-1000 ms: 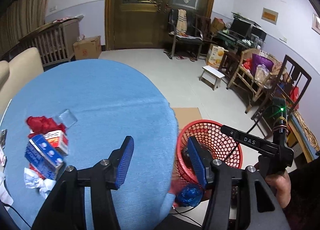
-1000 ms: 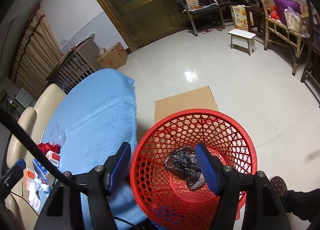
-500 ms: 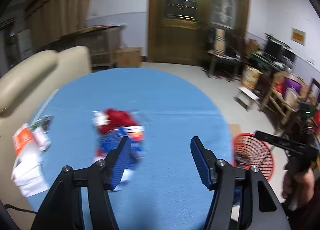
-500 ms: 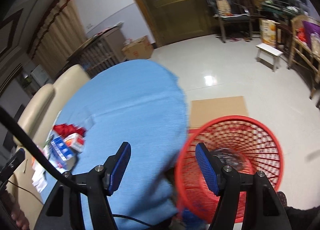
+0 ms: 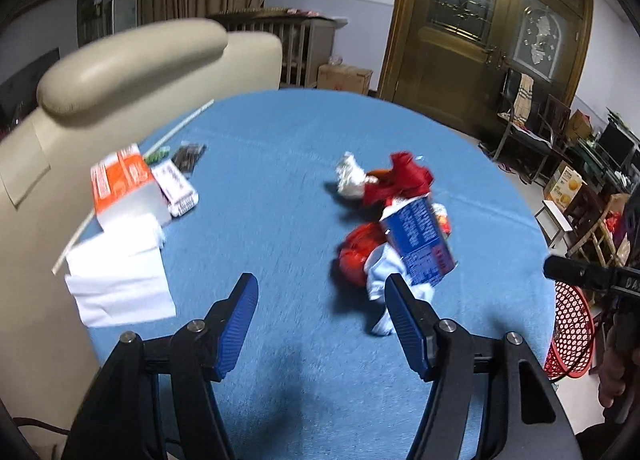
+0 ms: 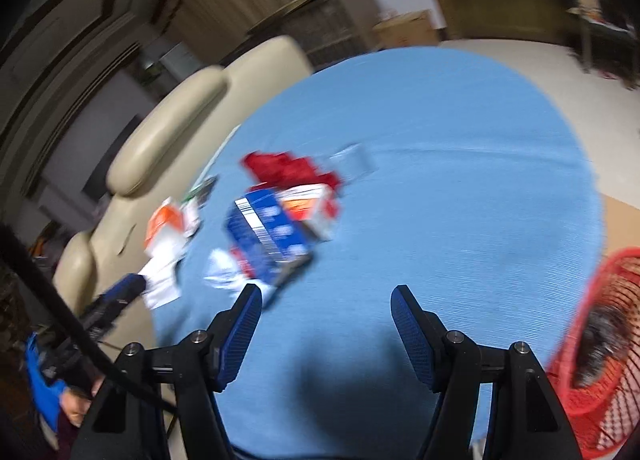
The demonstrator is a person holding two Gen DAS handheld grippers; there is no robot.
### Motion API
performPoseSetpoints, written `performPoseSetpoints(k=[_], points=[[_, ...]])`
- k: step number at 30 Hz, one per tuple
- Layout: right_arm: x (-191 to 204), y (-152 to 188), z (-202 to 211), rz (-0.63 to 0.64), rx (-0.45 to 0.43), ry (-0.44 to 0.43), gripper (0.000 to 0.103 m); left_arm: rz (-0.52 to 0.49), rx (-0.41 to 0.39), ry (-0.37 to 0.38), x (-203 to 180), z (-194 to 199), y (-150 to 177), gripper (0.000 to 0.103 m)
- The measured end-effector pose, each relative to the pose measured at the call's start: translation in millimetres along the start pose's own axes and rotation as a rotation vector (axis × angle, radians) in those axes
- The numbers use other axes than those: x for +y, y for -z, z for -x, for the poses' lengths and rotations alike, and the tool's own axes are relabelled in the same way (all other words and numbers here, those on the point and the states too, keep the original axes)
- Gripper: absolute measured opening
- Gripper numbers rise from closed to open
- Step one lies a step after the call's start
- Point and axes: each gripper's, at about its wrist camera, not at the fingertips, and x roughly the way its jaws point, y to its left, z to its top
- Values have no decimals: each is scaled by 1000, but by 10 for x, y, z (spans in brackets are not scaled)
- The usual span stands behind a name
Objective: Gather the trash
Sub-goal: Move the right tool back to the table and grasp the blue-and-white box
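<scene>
Trash (image 5: 400,228) lies in 1 loose pile on the blue tablecloth (image 5: 280,180), just ahead of your left gripper (image 5: 320,324) and slightly toward its right finger. The pile holds a blue carton (image 5: 420,244), a red wrapper (image 5: 400,180), a crumpled foil ball (image 5: 350,178), a red bag (image 5: 356,256) and white tissue (image 5: 386,280) that reaches close to that right fingertip, though the blur keeps you from telling whether they touch. Your left gripper's 2 fingers stand wide apart with nothing between them.

Farther ahead and to the left of the left gripper sit an orange box (image 5: 120,184), a small white packet (image 5: 178,188) beside it, and white paper sheets (image 5: 118,276) nearer to you.

Your right gripper (image 6: 326,324) is also spread wide and empty above the cloth. In its blurred view the blue carton (image 6: 268,236) lies just ahead of its left finger. The red mesh basket (image 6: 600,360) stands off the table edge to the right of that gripper, with a dark crumpled bag (image 6: 604,336) inside.

A beige sofa (image 5: 132,56) borders the table's far left side.
</scene>
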Motion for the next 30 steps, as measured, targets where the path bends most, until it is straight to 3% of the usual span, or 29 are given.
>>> performPoseSetpoints(k=[3, 9, 13, 21, 23, 25, 30], points=[[297, -96, -219, 79, 19, -34, 71, 28, 32, 8, 91, -119, 45, 67], [616, -336, -698, 195, 25, 0, 71, 45, 59, 13, 190, -205, 114, 67], [683, -493, -1018, 254, 51, 57, 71, 44, 70, 13, 239, -199, 140, 67], [802, -509, -1341, 310, 139, 71, 70, 29, 66, 8, 265, -170, 75, 67], [827, -464, -1342, 319, 145, 68, 64, 22, 64, 4, 231, -159, 62, 67], [881, -399, -1368, 342, 154, 68, 44, 24, 62, 8, 202, -142, 65, 67], [979, -258, -1314, 376, 166, 57, 35, 23, 71, 12, 128, -124, 70, 67]])
